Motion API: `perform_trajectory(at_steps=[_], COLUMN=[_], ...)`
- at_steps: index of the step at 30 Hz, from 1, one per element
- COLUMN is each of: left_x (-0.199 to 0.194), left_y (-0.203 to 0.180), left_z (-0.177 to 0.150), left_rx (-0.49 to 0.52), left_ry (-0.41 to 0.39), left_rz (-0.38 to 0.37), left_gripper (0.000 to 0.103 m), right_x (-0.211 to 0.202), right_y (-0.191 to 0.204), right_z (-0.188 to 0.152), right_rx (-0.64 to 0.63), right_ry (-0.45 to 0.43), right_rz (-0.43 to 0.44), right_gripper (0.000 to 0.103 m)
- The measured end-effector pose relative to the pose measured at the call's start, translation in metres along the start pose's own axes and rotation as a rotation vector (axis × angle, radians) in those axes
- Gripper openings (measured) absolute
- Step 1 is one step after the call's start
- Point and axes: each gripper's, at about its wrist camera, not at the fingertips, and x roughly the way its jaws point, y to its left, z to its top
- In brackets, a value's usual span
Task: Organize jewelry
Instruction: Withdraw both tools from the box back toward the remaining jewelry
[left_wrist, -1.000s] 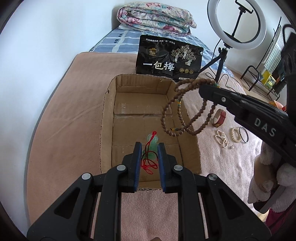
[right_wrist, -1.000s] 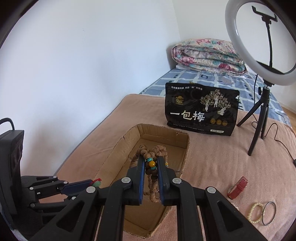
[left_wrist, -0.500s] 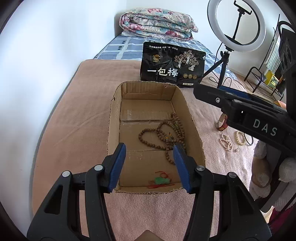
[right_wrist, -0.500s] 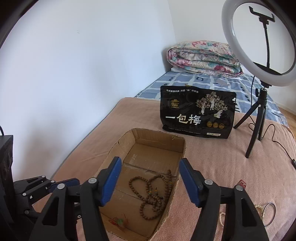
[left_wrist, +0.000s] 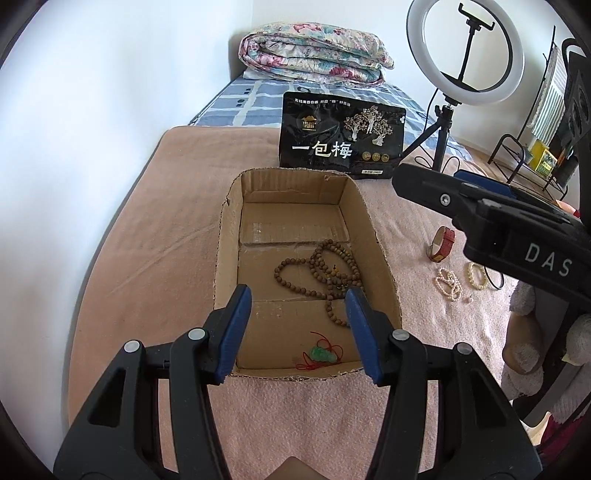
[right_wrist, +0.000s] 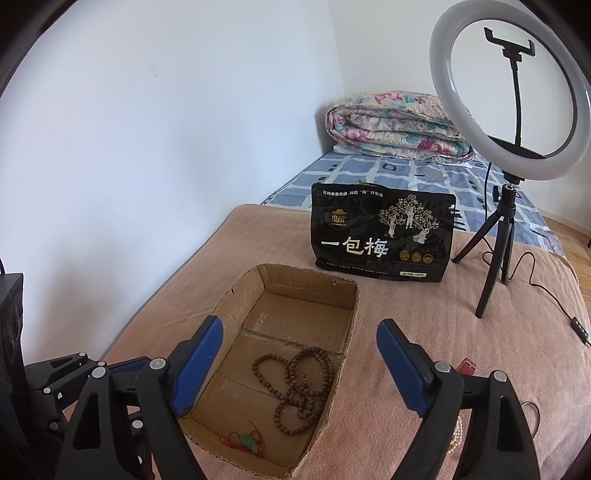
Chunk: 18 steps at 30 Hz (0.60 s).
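Observation:
An open cardboard box (left_wrist: 229, 236) (right_wrist: 347, 354) sits on the pink blanket. Inside lie a brown wooden bead necklace (left_wrist: 325, 271) (right_wrist: 299, 391) and a green jade pendant on red cord (left_wrist: 322, 353) (right_wrist: 248, 440) near the front wall. My left gripper (left_wrist: 299, 306) is open and empty above the box's near end. My right gripper (right_wrist: 299, 350) is open and empty over the box's right side; it also shows in the left wrist view (left_wrist: 491, 225). To the right of the box lie a red band (left_wrist: 441, 243), a pearl strand (left_wrist: 448, 284) and a pearl bracelet with a thin ring (left_wrist: 478, 275).
A black snack bag (left_wrist: 341, 140) (right_wrist: 382, 236) stands behind the box. A ring light on a tripod (right_wrist: 509, 177) (left_wrist: 463, 51) stands at the back right with its cable on the blanket. A folded quilt (left_wrist: 314, 53) lies at the far end. A white wall runs along the left.
Both grippers opened. The bead necklace dropped from the right gripper and the jade pendant from the left into the box. Both grippers have drawn back and up.

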Motion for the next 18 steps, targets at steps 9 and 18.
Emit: perform_trajectory(at_steps=[9,18], left_x=[-0.019,-0.027], left_y=[-0.019,-0.048], left_z=[-0.005,-0.01], left_rx=[0.027,0.046], left_ry=[-0.048,-0.059], left_rz=[0.0,-0.042], left_gripper=[0.055,0.055], right_x=[-0.035,-0.08], right_y=[-0.018,-0.061], right_z=[-0.006,-0.014], right_rx=[0.025,0.079], right_ry=[-0.053,-0.091], right_rz=[-0.034,-0.118], right_gripper=[0.101,0.103])
